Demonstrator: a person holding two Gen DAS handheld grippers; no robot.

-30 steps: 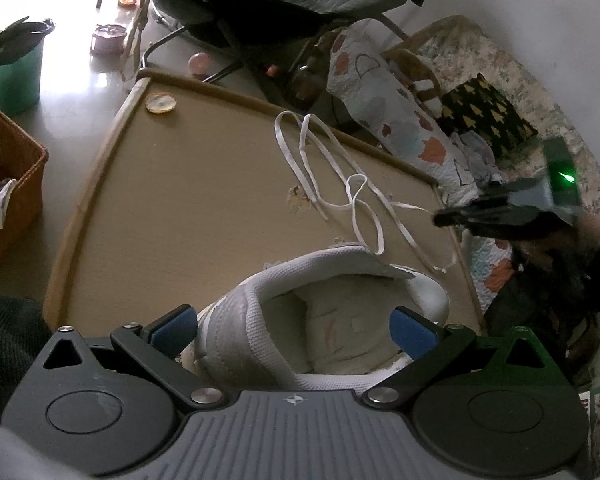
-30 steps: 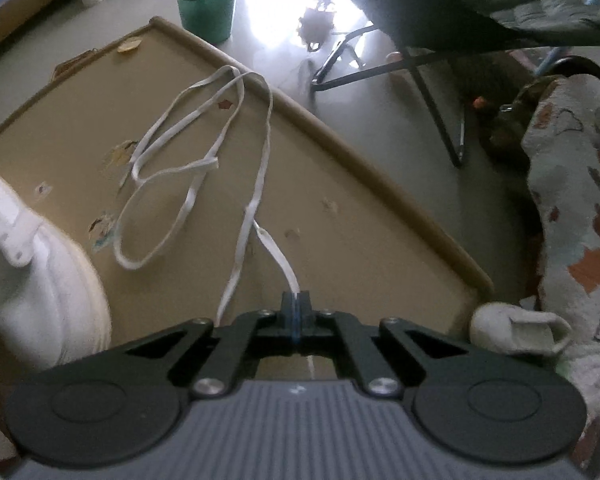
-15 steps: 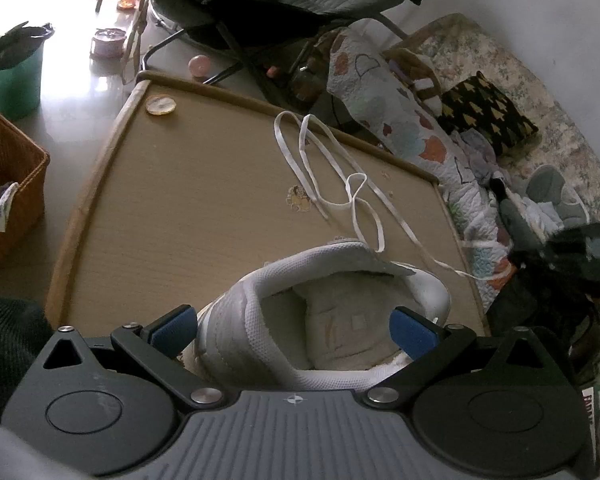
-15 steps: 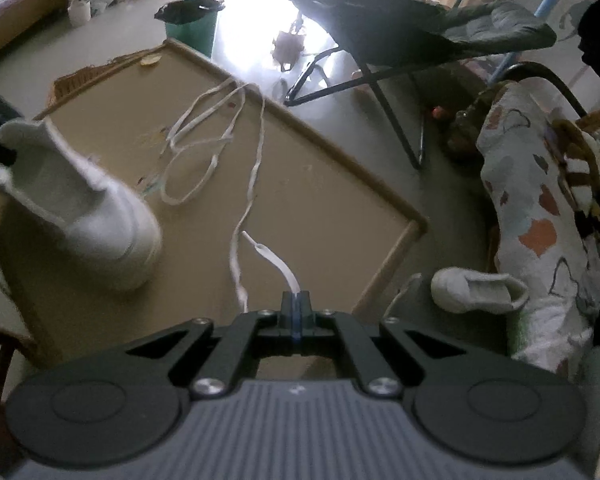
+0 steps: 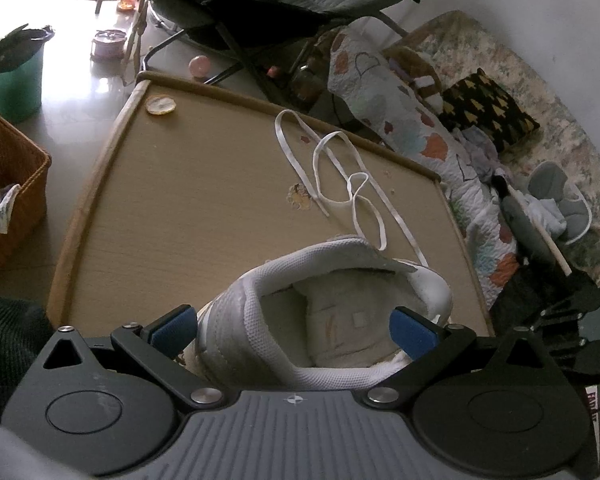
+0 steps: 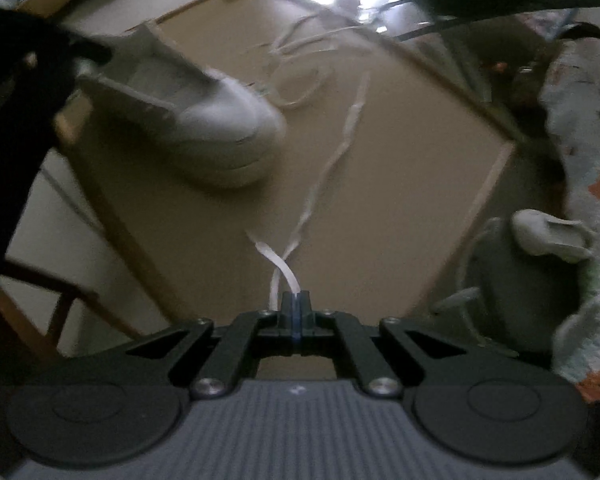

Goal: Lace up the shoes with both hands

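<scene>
White shoe (image 5: 332, 312) wedged between left gripper (image 5: 294, 326) pads — right gripper (image 6: 296, 304) pinches the lace (image 6: 332, 160).

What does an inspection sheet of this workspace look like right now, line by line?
Surface: tan table with a raised wooden rim, a few small stains.
Job's things: white shoe at the near edge, heel opening toward the left camera; white lace looped loose on the table.
Clutter: a round yellowish disc near the far corner.
Grippers: left gripper has its fingers either side of the shoe's heel, contact unclear; right gripper is shut on the lace end.
Cables: nothing seen.
Surroundings: wicker basket, green bin, folding chair, quilt, a second shoe on the floor.
</scene>
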